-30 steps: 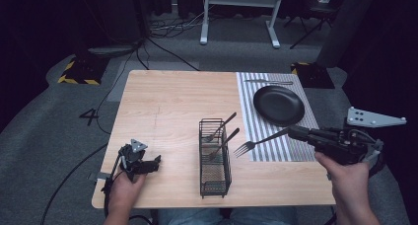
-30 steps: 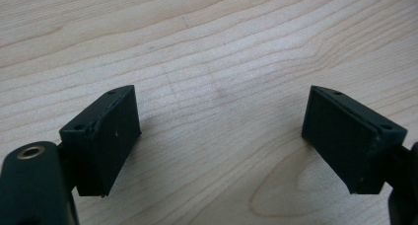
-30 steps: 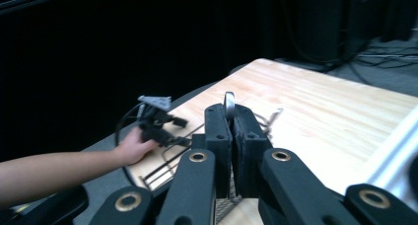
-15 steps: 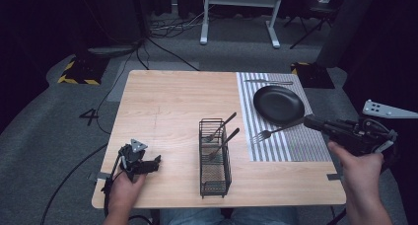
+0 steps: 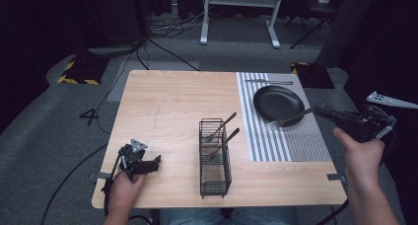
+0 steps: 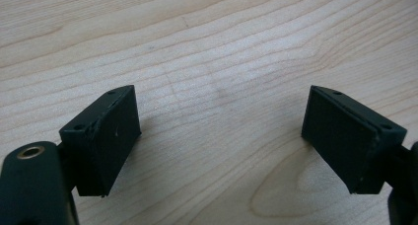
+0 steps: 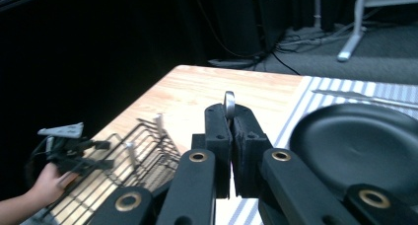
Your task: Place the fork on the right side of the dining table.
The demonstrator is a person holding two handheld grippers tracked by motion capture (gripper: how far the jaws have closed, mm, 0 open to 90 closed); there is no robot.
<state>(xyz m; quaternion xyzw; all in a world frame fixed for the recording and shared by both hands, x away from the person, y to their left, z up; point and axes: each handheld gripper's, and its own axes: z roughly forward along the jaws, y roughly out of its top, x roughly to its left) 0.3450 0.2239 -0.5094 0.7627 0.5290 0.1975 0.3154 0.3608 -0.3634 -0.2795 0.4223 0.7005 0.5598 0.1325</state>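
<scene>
The right gripper (image 5: 320, 111) holds a fork (image 5: 288, 120) by its handle end, jaws pinched tight on the metal, at the right side of the wooden table (image 5: 167, 101). The fork's long axis runs nearly level from the gripper toward the table's middle, tines leading and hanging over the near-left edge of the black plate (image 5: 277, 102) on the striped placemat (image 5: 296, 143). In the right gripper view the rounded tip of the handle (image 7: 229, 104) sticks up between the closed pads, with the plate (image 7: 360, 146) just to one side.

Two more utensils lean in the black wire caddy (image 5: 215, 158), which stands beyond the placemat's left edge, apart from the fork and nearer the table's centre. A knife (image 5: 268, 82) lies on the mat past the plate.

The left gripper (image 5: 143, 165) rests at the near-left corner, well apart from the fork, its jaws spread wide over bare wood with nothing between the pads (image 6: 111, 136). The right hand is plainly the nearer; setting the fork down likely calls for lowering it along the plate's left side.
</scene>
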